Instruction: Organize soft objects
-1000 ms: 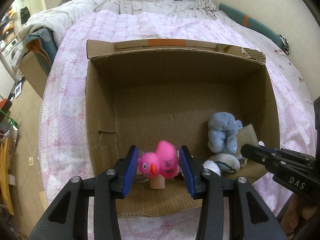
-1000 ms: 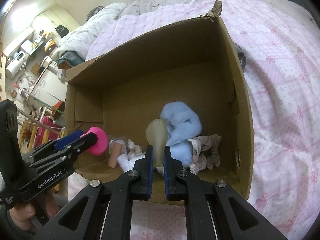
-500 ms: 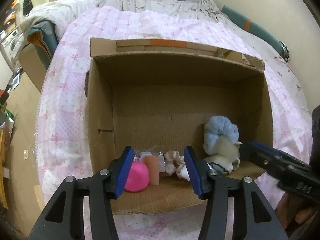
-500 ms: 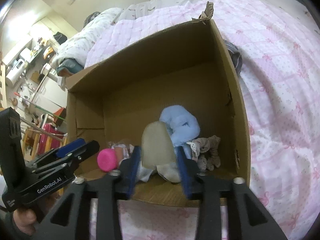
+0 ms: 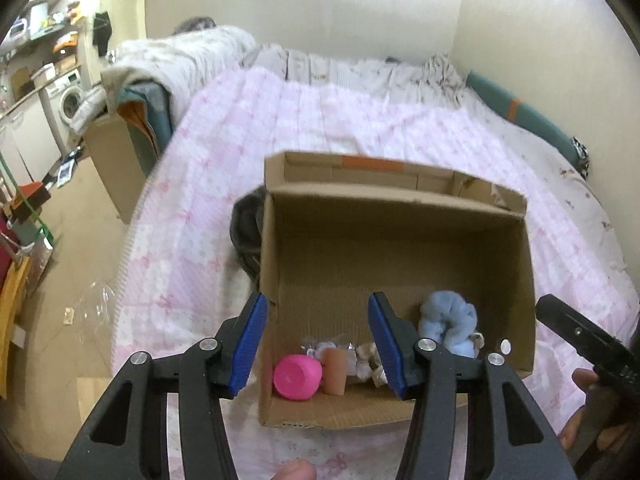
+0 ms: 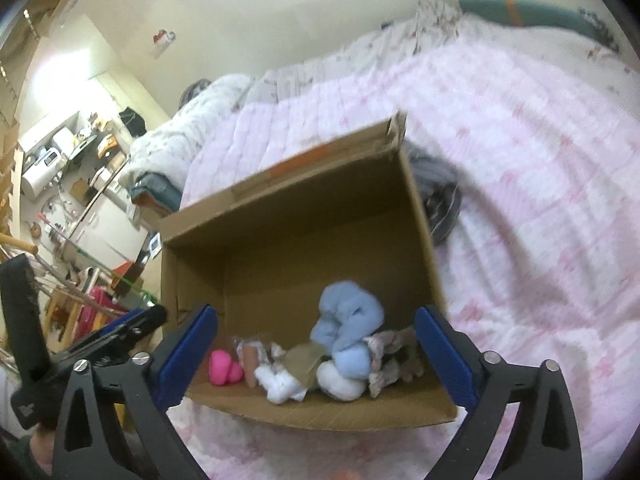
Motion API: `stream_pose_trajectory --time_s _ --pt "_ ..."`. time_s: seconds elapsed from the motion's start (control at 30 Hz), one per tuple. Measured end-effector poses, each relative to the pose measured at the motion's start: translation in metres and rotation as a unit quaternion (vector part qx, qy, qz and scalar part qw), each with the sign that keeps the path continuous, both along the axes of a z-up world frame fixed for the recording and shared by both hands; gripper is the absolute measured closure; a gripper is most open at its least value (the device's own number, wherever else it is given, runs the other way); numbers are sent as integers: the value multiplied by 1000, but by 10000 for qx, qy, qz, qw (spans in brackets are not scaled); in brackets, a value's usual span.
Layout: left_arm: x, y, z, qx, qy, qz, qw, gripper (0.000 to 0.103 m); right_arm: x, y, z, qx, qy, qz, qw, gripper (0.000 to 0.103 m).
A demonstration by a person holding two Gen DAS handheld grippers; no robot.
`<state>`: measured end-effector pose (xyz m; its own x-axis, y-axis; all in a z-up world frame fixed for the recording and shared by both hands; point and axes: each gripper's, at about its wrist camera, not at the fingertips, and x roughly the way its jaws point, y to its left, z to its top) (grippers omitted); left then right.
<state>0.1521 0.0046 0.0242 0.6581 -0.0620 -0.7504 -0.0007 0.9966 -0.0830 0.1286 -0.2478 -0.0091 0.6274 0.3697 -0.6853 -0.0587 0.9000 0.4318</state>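
An open cardboard box (image 5: pixel 400 204) (image 6: pixel 304 208) lies on the pink quilt. Inside along its near side lie a pink rubber duck (image 5: pixel 297 377) (image 6: pixel 224 367), a tan cylinder (image 5: pixel 334 372), a blue plush toy (image 5: pixel 448 322) (image 6: pixel 348 322), a beige piece (image 6: pixel 304 362), white socks (image 6: pixel 280 386) and a frilly cloth (image 6: pixel 394 350). My left gripper (image 5: pixel 318 346) is open and empty, held back just in front of the box. My right gripper (image 6: pixel 316 360) is wide open and empty, also in front of the box. Each gripper shows at the edge of the other's view.
The pink quilt (image 5: pixel 328 120) covers the bed around the box. A dark garment (image 5: pixel 246 236) (image 6: pixel 438 200) lies against the box's side. A folded blanket pile (image 5: pixel 160 64) sits at the bed's left edge. The floor (image 5: pixel 60 280) and cluttered furniture are to the left.
Both grippers opened and let go: the pink duck and the beige piece dropped into the box. Both grippers then pulled back and up away from the box.
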Motion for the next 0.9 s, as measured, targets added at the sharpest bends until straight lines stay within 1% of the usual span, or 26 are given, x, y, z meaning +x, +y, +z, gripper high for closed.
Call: stream_pose_trajectory --time_s 0.13,0.2,0.37,0.47,0.53,0.6,0.67,0.73,0.77,0.8,0.9 --pt "-14 3 15 80 -230 -60 9997 52 -11 -3 13 -220 -213 -30 9995 0" --pt "-22 6 19 80 -286 -55 9995 45 -17 -6 19 -264 -298 -38 9992 0" --pt "-41 9 23 38 -311 -55 9995 44 -31 -5 31 -396 -416 -30 9983 0" --pt "-53 10 22 41 -309 -52 9995 39 -43 -5 32 -425 -411 -38 9982 0" --pt "-61 12 21 25 -297 -16 9996 35 -50 -5 33 -479 -396 -38 9981 0" --pt "-69 13 19 31 -274 46 9996 26 -58 -4 34 -560 -411 -60 9976 0" --pt "-76 14 18 38 -284 71 9996 25 -64 -3 36 -621 -435 -94 9971 0" --pt "-81 14 17 53 -272 113 9996 20 -71 -3 37 -654 -450 -111 9968 0" --pt "-83 15 17 56 -266 131 9995 12 -73 -2 37 -671 -460 -118 9966 0" --pt "-87 15 16 62 -259 157 9995 6 -76 -1 37 -692 -469 -130 9964 0" --pt "-95 16 13 44 -248 174 9995 4 -85 2 35 -726 -465 -158 9961 0"
